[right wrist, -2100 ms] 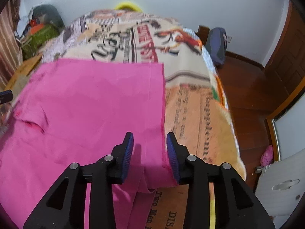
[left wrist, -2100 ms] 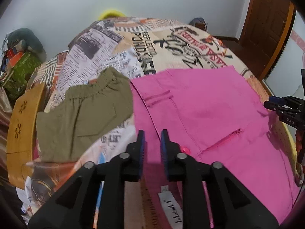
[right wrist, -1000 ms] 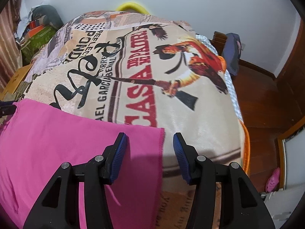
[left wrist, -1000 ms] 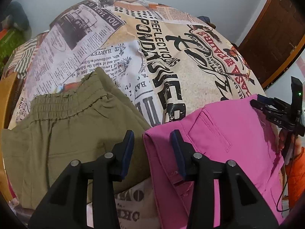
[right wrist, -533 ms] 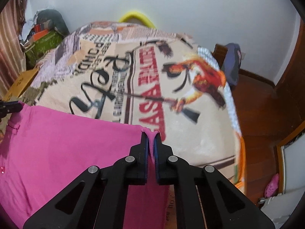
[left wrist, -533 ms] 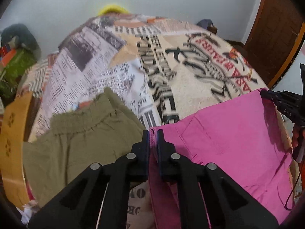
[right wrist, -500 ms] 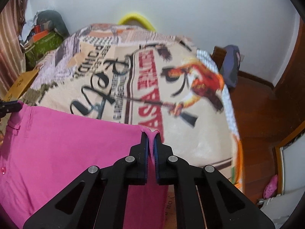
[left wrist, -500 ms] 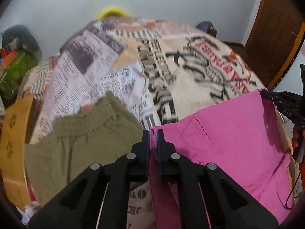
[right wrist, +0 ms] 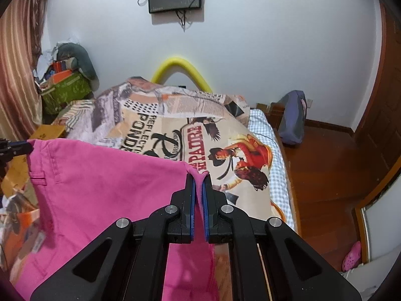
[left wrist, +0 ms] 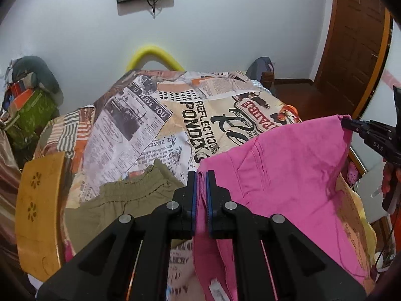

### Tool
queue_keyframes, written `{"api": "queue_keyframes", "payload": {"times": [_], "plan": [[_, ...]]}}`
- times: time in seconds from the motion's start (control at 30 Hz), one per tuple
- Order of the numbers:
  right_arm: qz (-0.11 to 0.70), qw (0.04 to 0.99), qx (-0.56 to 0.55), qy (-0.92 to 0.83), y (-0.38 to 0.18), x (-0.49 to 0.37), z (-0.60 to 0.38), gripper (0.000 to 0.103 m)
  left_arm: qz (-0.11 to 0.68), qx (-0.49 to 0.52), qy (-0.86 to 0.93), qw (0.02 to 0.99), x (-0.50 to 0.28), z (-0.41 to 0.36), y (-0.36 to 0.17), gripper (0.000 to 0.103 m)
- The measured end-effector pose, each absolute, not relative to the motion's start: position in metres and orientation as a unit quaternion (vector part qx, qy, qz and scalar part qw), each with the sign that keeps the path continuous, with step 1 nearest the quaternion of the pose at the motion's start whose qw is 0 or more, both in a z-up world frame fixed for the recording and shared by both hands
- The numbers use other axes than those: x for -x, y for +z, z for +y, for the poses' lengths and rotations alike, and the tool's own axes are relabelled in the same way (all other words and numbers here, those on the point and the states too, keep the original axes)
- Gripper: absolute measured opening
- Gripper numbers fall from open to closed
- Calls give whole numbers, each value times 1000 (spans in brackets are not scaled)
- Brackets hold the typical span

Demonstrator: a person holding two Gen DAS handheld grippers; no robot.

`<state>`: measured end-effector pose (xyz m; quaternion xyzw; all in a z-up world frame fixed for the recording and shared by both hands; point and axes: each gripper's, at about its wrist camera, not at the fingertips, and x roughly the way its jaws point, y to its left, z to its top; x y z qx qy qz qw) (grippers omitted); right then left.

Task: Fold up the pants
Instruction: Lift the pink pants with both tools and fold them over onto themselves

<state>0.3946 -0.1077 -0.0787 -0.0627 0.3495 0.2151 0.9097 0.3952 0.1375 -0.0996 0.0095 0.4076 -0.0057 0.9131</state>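
The pink pants (left wrist: 283, 180) (right wrist: 100, 195) hang stretched between my two grippers above the bed. My left gripper (left wrist: 200, 175) is shut on one top corner of the pink cloth. The other top corner is pinched in my right gripper (right wrist: 198, 175), which is shut as well. In the left wrist view the right gripper (left wrist: 351, 125) shows at the far right edge, holding that corner. The left gripper's tip (right wrist: 17, 148) appears at the left edge of the right wrist view. The lower part of the pants drops out of sight below both cameras.
Olive-green pants (left wrist: 120, 198) lie on the bed beside the pink ones. The bed carries a newspaper-print blanket (left wrist: 140, 125) (right wrist: 155, 125). A wooden chair back (left wrist: 37, 205) stands left; piled bags (right wrist: 65, 87) sit in the far left corner. Wooden floor (right wrist: 325, 163) and a door (left wrist: 356, 37) lie right.
Both grippers closed on the far corners of the pink pants, then rose with them. The cloth's edge left the blanket and now hangs taut between the two grippers.
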Motion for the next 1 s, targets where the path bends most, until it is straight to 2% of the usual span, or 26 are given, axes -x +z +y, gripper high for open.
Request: {"api": "queue_keyframes", "payload": {"times": [0.3, 0.57, 0.7, 0.87, 1.0], "plan": [[338, 911, 71, 226, -54, -331, -122, 4, 403, -23, -8, 915, -324, 119, -85, 7], [342, 909, 67, 229, -60, -277, -136, 4, 397, -23, -6, 918, -255, 113, -89, 7], [352, 903, 51, 240, -72, -247, -148, 4, 395, -26, 2, 918, -220, 109, -100, 2], [374, 893, 57, 242, -100, -208, -156, 4, 391, -23, -5, 920, -178, 103, -116, 2], [408, 879, 71, 236, -133, -189, -155, 5, 420, -15, -15, 907, -158, 98, -139, 2]]}}
